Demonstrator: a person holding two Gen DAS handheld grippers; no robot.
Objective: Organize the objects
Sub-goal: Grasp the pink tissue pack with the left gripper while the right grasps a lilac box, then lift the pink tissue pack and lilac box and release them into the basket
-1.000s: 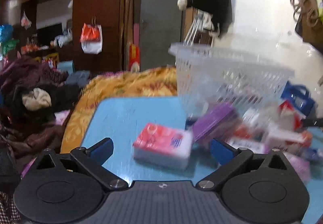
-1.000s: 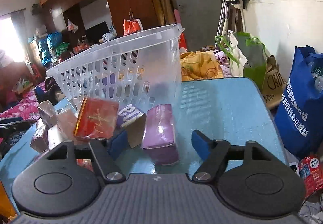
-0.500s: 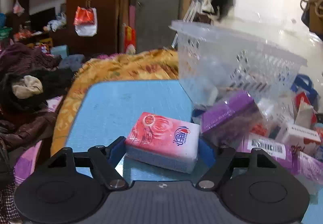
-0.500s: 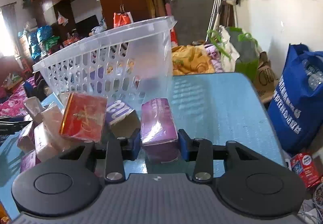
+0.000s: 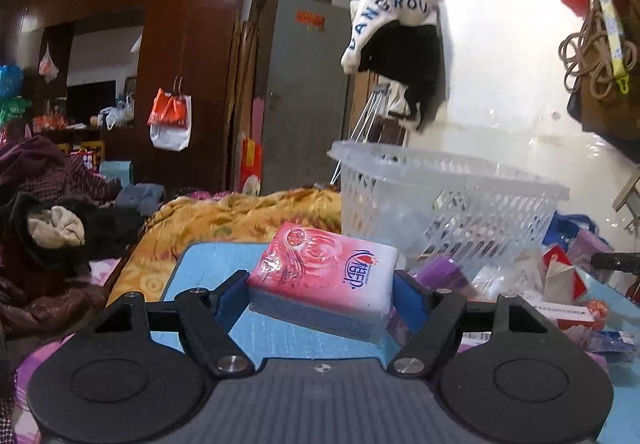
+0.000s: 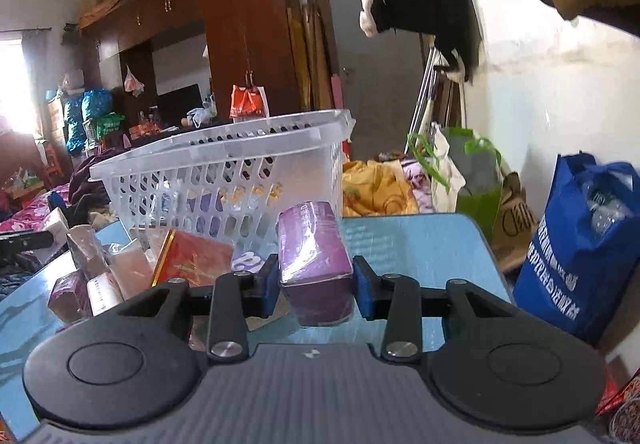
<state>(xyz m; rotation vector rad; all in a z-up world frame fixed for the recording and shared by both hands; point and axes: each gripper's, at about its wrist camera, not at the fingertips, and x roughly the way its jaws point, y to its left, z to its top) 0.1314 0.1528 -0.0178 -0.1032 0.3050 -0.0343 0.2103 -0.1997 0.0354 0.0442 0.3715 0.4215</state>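
Note:
A pink tissue pack [image 5: 324, 276] sits tilted between the blue pads of my left gripper [image 5: 322, 294], which is shut on it just above the blue table [image 5: 216, 260]. My right gripper [image 6: 316, 280] is shut on a purple box [image 6: 314, 256], raised slightly off the blue table [image 6: 420, 244]. A clear plastic basket [image 5: 444, 199] stands behind and to the right of the pink pack; in the right wrist view the basket [image 6: 224, 167] is behind and left of the purple box.
A heap of small boxes [image 5: 560, 284] lies right of the left gripper; a red box [image 6: 192, 260] and wrapped packets [image 6: 88, 268] crowd left of the right gripper. A blue bag [image 6: 580, 244] stands beyond the table's right edge. An orange blanket [image 5: 240, 219] lies past the far edge.
Both grippers went from open around their objects to shut on them. The pink pack and the purple box now sit higher in view, tilted and lifted off the table.

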